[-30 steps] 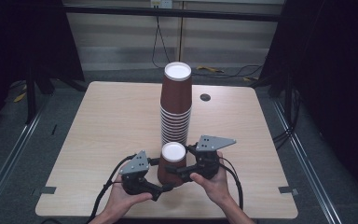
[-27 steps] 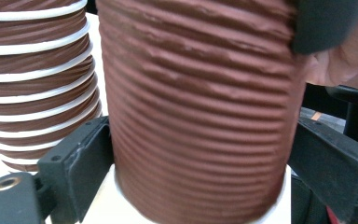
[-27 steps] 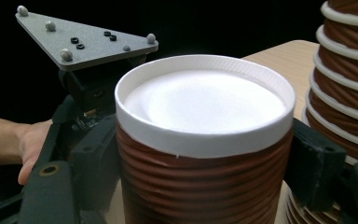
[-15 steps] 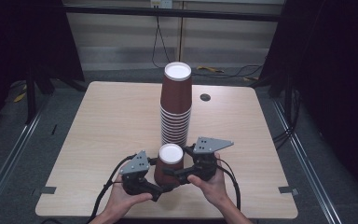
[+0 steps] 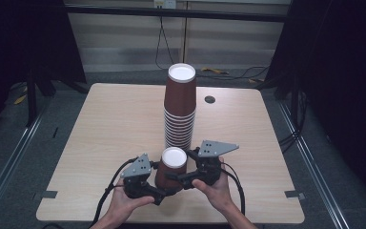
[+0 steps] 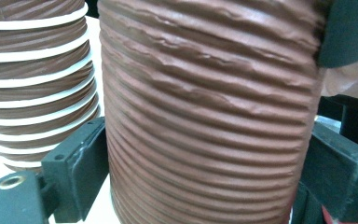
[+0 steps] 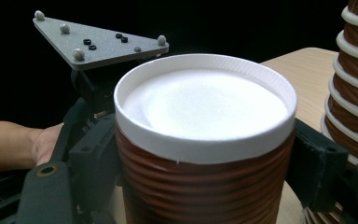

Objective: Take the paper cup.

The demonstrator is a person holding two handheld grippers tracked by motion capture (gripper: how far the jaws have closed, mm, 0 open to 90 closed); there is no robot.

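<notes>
A brown ribbed paper cup [image 5: 173,166] with a white rim stands near the table's front edge, and both grippers hold it. My left gripper [image 5: 166,190] reaches in low from the left, shut on the cup's lower wall [image 6: 205,116]. Its jaws have just been closing, and both pads touch the ribs. From the right, my right gripper [image 5: 178,175] is shut on the same cup [image 7: 205,154] just under the rim. A tall stack of matching cups [image 5: 180,109] rises right behind it.
The light wooden table [image 5: 100,124] has a small black round hole [image 5: 210,99] at the back right. The stack [image 6: 37,93] stands close beside the held cup, and its rims [image 7: 354,93] show at the right gripper view's right edge. Dark floor and frame rails surround the table.
The cup's top has shifted slightly to the left. Both hands and the stack stay where they were.
</notes>
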